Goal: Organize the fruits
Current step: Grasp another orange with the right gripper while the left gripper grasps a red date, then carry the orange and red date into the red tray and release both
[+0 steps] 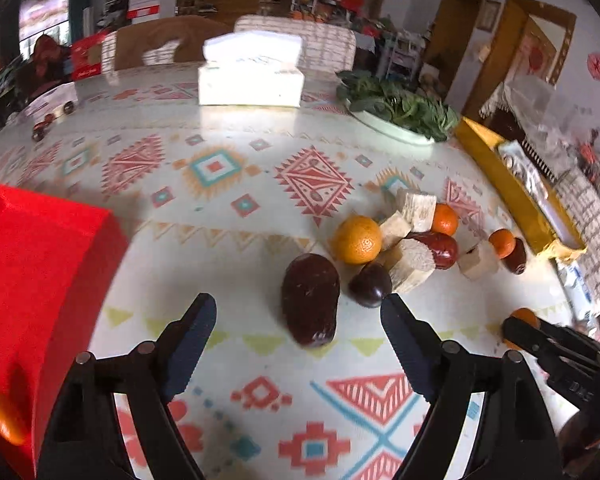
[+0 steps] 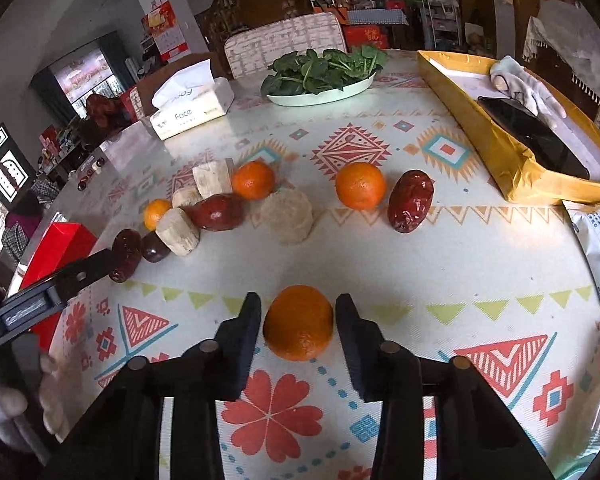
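Small round orange mandarin sits on the patterned tabletop, right between your right gripper fingers. Fingers are close on both sides, but a thin gap shows on each, so I can't tell if they're pinching yet. Confirm the grip before lifting.

Your left gripper has its fingers spread wide and empty, aimed at the long dark-red wrinkled date lying just ahead of the tips. A dark round plum-like fruit sits just beside the date, so come in square or you'll knock it.

The shiny red box to the left already holds an orange fruit, so it looks like the drop target.

Step looks like pick-up, both hands. Remaining mandarins, dates and pale cut chunks are still scattered behind.
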Action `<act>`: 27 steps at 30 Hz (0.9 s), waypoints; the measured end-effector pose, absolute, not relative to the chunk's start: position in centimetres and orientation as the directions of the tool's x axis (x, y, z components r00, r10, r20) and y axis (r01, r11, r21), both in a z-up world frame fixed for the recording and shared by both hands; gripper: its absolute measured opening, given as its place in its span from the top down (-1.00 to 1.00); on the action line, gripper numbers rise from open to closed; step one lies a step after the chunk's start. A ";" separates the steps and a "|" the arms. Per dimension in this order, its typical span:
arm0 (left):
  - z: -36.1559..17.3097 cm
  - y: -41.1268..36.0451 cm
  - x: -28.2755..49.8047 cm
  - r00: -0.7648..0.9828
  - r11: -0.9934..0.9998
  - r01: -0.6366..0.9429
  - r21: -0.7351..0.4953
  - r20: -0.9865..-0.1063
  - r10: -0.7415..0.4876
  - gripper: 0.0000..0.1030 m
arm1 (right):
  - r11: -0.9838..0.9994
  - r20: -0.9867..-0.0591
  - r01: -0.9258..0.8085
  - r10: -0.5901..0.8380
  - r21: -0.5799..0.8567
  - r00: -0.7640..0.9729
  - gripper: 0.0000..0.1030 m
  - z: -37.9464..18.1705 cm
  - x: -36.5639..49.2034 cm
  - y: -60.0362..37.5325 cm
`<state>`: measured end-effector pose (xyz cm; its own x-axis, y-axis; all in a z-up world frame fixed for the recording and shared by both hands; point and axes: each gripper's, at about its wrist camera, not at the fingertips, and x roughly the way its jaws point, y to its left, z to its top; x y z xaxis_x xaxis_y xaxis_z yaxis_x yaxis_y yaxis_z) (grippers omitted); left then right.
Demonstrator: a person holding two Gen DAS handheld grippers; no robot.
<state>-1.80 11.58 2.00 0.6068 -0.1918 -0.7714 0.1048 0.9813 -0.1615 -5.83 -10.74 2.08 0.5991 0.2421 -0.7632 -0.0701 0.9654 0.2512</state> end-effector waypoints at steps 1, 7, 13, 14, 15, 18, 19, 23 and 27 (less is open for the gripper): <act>1.7 11.3 -1.5 0.600 0.982 0.108 -0.153 -0.778 -0.187 -0.57 | 0.965 -0.762 -0.070 0.243 0.253 0.600 0.25 2.1 -5.8 -10.8; 2.2 11.0 -2.3 0.606 0.979 0.137 -0.153 -0.768 -0.205 0.38 | 0.962 -0.754 -0.071 0.252 0.265 0.607 0.30 2.3 -6.1 -10.9; 4.6 14.1 -4.7 0.653 0.957 0.093 -0.276 -0.709 -0.268 0.38 | 0.949 -0.700 -0.111 0.294 0.295 0.650 0.31 4.3 -7.2 -10.6; 5.1 14.7 -5.2 0.665 0.953 0.087 -0.290 -0.696 -0.272 0.38 | 0.946 -0.692 -0.123 0.305 0.300 0.654 0.31 4.8 -7.4 -10.4; 5.8 15.6 -6.0 0.683 0.950 0.079 -0.301 -0.678 -0.272 0.38 | 0.942 -0.684 -0.136 0.317 0.306 0.656 0.31 5.3 -7.6 -10.1; 7.7 18.5 -7.9 0.732 0.948 0.045 -0.316 -0.635 -0.246 0.38 | 0.933 -0.665 -0.193 0.352 0.303 0.659 0.31 6.8 -8.2 -8.4; 8.1 19.5 -8.4 0.746 0.948 0.028 -0.318 -0.624 -0.231 0.38 | 0.931 -0.662 -0.211 0.361 0.298 0.657 0.31 7.1 -8.2 -7.7; 9.1 24.6 -10.2 0.787 0.949 -0.080 -0.304 -0.604 -0.128 0.38 | 0.913 -0.654 -0.297 0.408 0.280 0.637 0.31 8.3 -8.3 -3.8; 8.3 28.9 -11.3 0.787 0.934 -0.187 -0.305 -0.616 -0.043 0.38 | 0.876 -0.660 -0.400 0.470 0.268 0.587 0.31 8.9 -7.8 1.5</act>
